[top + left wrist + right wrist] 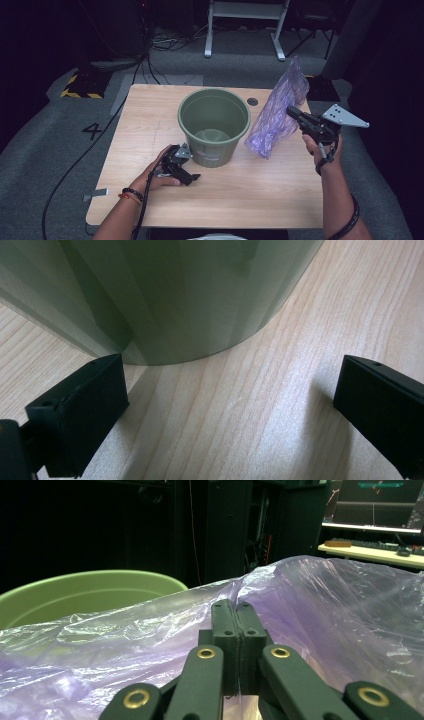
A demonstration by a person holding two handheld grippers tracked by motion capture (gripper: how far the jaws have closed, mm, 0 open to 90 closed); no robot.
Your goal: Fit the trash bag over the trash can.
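High view: purple bag (276, 112) clamped aloft by right gripper (291, 112).
Left gripper (194, 177), jaws apart, rests beside green bucket (214, 125).

Grey carpet floor (45, 145) — dark room, white desk legs (209, 30)

Probably a lab: numbered grey carpet (92, 131), hazard-taped base (80, 86), floor cables (170, 42), dim monitor (375, 500).

High view overlooks table; both gripper views closely share the bucket (214, 125).
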